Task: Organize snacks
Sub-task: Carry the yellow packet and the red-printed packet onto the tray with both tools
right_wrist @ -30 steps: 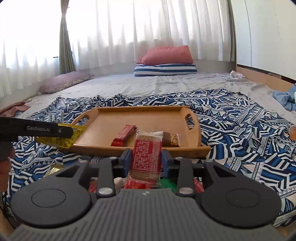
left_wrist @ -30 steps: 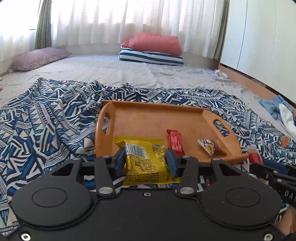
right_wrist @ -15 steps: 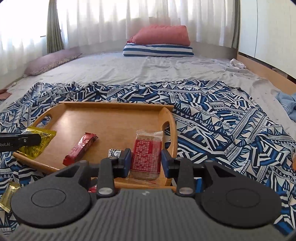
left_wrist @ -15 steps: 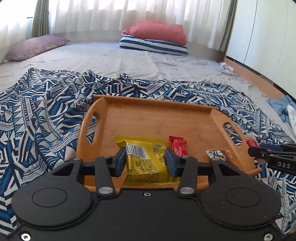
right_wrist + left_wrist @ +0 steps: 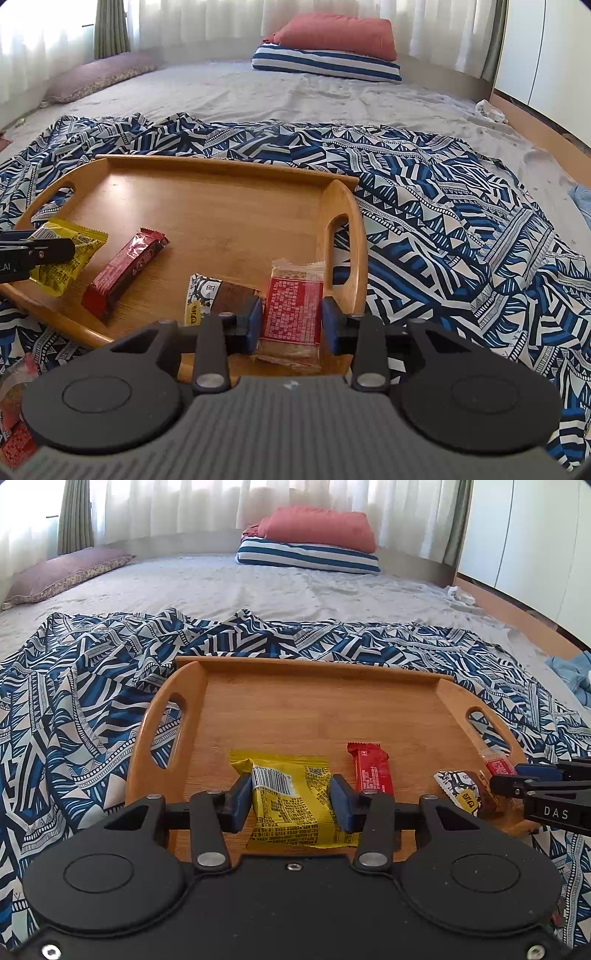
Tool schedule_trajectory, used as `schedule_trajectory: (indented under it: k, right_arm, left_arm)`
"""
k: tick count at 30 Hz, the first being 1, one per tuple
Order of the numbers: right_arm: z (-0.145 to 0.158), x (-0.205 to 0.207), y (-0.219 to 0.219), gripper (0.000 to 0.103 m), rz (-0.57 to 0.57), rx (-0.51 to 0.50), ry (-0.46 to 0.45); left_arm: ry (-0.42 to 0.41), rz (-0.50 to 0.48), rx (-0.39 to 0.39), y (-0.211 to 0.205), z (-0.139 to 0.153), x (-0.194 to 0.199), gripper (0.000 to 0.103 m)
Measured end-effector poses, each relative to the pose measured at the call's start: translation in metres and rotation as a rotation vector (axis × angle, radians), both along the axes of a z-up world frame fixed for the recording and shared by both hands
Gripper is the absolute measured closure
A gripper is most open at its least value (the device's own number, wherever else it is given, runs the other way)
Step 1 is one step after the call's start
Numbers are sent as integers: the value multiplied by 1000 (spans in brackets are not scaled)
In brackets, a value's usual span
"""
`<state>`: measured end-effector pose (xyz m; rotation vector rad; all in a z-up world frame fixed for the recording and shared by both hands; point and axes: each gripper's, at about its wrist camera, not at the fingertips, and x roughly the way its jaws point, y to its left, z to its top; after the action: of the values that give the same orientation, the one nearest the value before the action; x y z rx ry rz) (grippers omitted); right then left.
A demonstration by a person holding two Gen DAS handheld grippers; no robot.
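A wooden tray [image 5: 317,701] with two cut-out handles lies on a blue patterned blanket. My left gripper [image 5: 291,801] is shut on a yellow snack packet [image 5: 291,805], held over the tray's near left part. My right gripper [image 5: 291,319] is shut on a red-labelled clear cracker packet [image 5: 291,310] over the tray's [image 5: 207,206] near right corner. On the tray floor lie a red bar [image 5: 369,771] and a small brown-and-white sweet [image 5: 461,794]. From the right wrist the red bar [image 5: 122,266], the sweet [image 5: 214,295] and the yellow packet [image 5: 62,254] show too.
The blue patterned blanket [image 5: 461,229] spreads over a grey bed [image 5: 258,587]. Pillows [image 5: 314,542] are stacked at the far end, another pillow [image 5: 66,572] lies far left. More red snack packets [image 5: 14,413] lie off the tray at the near left. White cupboards [image 5: 535,535] stand at right.
Both grippers have moved forward and lower with their packets, from short of the tray's near rim to over its floor. The tray now looks closer in both views.
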<state>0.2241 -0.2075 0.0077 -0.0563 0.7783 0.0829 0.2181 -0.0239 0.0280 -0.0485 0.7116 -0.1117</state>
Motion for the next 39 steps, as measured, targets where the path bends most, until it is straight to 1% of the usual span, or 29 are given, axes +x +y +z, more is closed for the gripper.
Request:
schedule_trajectory:
  k: [9, 14, 17, 20, 23, 27, 32, 34, 36, 37, 38, 39]
  right_arm:
    - [-4, -2, 11, 63, 41, 32, 1]
    - [-6, -2, 15, 63, 53, 59, 0]
    - [-6, -1, 13, 62, 45, 68, -3]
    - [-7, -2, 9, 62, 11, 60, -11]
    - [-11, 0, 4, 62, -11, 60, 2]
    - [-12, -2, 1, 63, -10, 78, 2]
    - [-12, -2, 3, 61, -6, 72, 1]
    - [-12, -2, 3, 57, -6, 70, 0]
    - [-11, -3, 4, 57, -7, 69, -1]
    - [-10, -4, 4, 57, -6, 70, -3]
    - [-10, -5, 4, 50, -6, 69, -5]
    - [-9, -6, 4, 46, -6, 68, -9]
  left_arm:
    - [-10, -33, 15, -11, -10, -2, 60]
    - [-9, -46, -4, -14, -12, -1, 60]
    - [-12, -51, -5, -17, -13, -1, 60]
    - [-14, -57, -3, -18, -13, -1, 60]
    - [-11, -60, -4, -19, -14, 1, 60]
    - [-10, -63, -4, -18, -15, 1, 60]
    - [-9, -63, 5, -19, -15, 1, 59]
    - [-14, -66, 22, -21, -13, 0, 54]
    - [-19, -61, 49, -22, -10, -2, 37]
    - [-29, -61, 56, -22, -8, -5, 34]
    - [-40, -65, 60, -21, -6, -7, 30]
    - [-49, -72, 61, -20, -3, -10, 26]
